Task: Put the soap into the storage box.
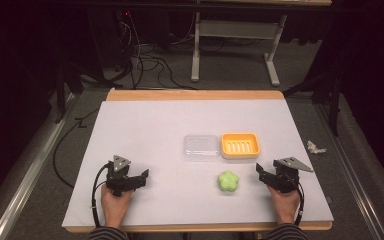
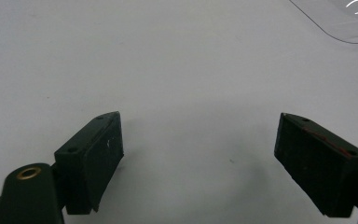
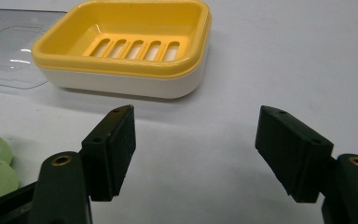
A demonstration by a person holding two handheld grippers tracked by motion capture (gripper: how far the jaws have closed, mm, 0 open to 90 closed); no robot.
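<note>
Both grippers (image 1: 144, 175) (image 1: 260, 171) are held open and empty near the table's front edge; the soap (image 1: 228, 181) could be squashed if clamped hard.

Left gripper (image 1: 142, 176): lay at the lower left of the high view, held in the left hand (image 1: 115, 200), jaws spread apart with nothing between them and aimed toward the right of the frame. Right gripper (image 1: 261, 173): lay at the lower right, held in the right hand (image 1: 285, 202), jaws parted and empty, aimed toward the left. Striped sleeves entered at the bottom edge.
</note>
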